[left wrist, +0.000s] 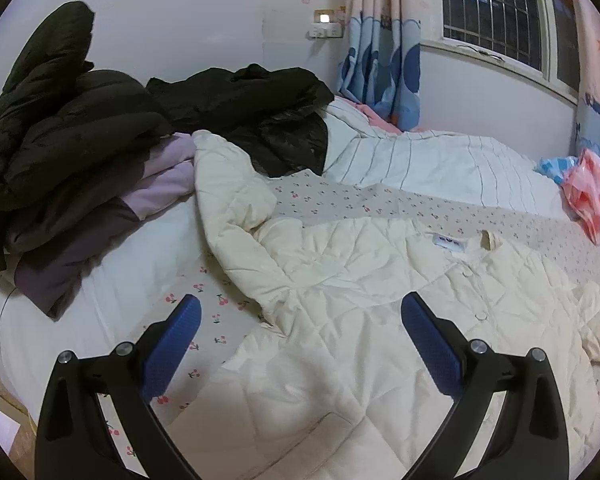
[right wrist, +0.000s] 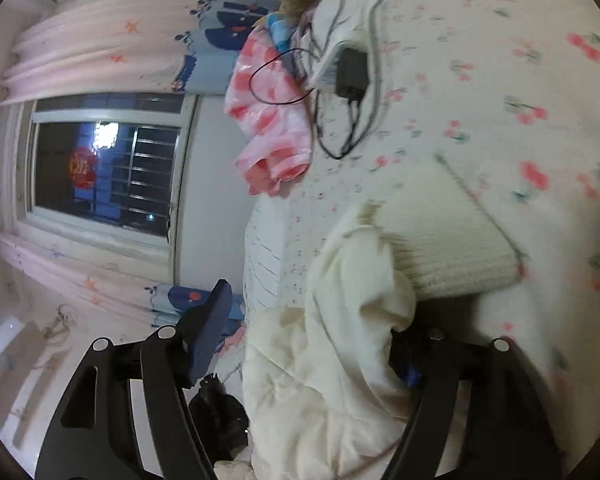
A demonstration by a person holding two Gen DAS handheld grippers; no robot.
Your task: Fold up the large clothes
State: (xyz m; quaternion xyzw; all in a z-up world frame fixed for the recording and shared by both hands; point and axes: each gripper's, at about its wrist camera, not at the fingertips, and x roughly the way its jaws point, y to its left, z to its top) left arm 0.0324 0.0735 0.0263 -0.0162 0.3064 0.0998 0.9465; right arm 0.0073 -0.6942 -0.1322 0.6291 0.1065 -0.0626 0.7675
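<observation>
left gripper point(left wrist: 300, 320) spread wide, empty, above jacket point(left wrist: 340, 320) | right gripper point(right wrist: 312, 340) jaws apart, jacket sleeve bunched between them, grip unclear | cream jacket lay flat on cherry-print bed point(left wrist: 216, 320) | dark coats point(left wrist: 80, 128) piled beyond

Two close wrist views, shared cream jacket point(left wrist: 340, 300).

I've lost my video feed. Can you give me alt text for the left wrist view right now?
A cream quilted jacket lies spread out on a cherry-print bedsheet, with the open left tool hovering over its lower part, holding nothing. To the left sits a pile of black coats and purple clothes; a curtained window is behind.
</observation>
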